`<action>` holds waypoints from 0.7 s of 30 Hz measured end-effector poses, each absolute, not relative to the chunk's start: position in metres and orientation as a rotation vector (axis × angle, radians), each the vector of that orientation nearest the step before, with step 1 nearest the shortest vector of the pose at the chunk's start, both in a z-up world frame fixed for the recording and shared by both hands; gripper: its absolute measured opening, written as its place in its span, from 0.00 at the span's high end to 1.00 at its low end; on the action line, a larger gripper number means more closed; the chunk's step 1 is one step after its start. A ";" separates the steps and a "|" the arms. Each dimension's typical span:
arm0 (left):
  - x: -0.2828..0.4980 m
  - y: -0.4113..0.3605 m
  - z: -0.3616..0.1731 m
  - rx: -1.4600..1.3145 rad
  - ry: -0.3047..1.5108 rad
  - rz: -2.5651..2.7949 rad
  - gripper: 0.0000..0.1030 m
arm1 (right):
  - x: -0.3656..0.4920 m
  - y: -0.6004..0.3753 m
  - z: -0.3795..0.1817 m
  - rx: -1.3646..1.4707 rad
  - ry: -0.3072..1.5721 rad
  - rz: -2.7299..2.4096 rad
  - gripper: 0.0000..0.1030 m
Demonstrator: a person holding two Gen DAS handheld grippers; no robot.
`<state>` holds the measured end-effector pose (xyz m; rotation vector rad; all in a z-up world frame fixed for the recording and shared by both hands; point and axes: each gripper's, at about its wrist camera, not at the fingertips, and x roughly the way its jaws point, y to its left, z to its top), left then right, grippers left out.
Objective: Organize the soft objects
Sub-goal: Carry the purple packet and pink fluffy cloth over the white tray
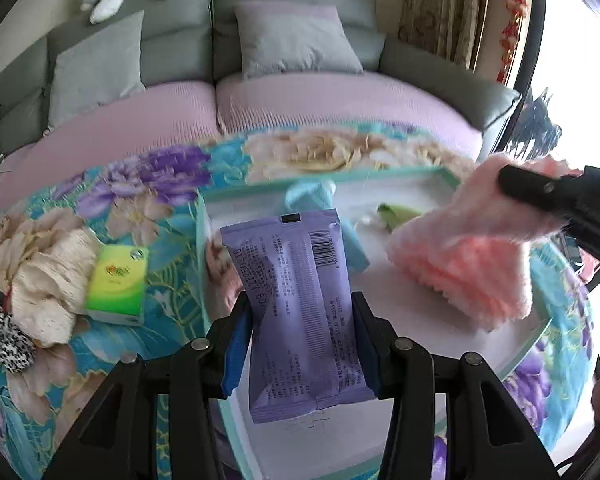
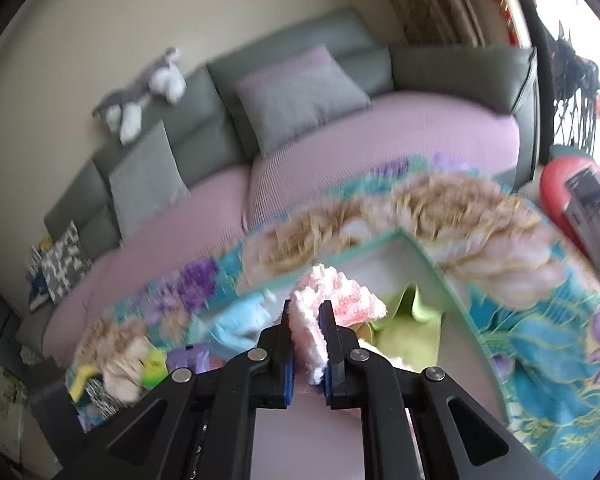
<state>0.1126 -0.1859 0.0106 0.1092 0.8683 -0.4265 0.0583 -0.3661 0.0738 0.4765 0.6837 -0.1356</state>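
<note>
Carrying two soft items over the tray
Left claw clamps purple packet; right claw, at two o'clock, pinches pink cloth; next, lower and release

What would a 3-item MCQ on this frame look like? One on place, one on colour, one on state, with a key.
1. Where does the green tissue pack lie?
A. inside the tray
B. on the floral cloth, left of the tray
C. on the sofa

2. What colour is the packet in the left gripper?
A. purple
B. red
C. black

3. What state is the right gripper in?
A. open and empty
B. shut on the pink fluffy cloth
C. shut on the plush toy

Key:
1 B: the pack rests on the floral cloth, outside the left wall of the tray.
2 A: the wrapper between the blue pads is purple with a barcode.
3 B: the jaws pinch the pink fluffy cloth over the tray; the plush toy lies on the sofa back.
</note>
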 end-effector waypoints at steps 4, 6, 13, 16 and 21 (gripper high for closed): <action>0.115 -0.187 0.002 0.123 0.905 -0.416 0.52 | 0.069 -0.362 0.053 0.463 0.752 -0.128 0.90; 0.116 -0.187 -0.002 0.130 0.922 -0.412 0.52 | 0.073 -0.362 0.047 0.461 0.771 -0.121 0.90; 0.122 -0.189 -0.014 0.155 0.964 -0.397 0.52 | 0.085 -0.356 0.026 0.433 0.849 -0.138 0.90; 0.123 -0.189 -0.016 0.162 0.968 -0.391 0.52 | 0.087 -0.356 0.021 0.425 0.867 -0.146 0.90; 0.124 -0.192 -0.018 0.183 0.970 -0.384 0.52 | 0.091 -0.355 0.010 0.422 0.902 -0.152 0.90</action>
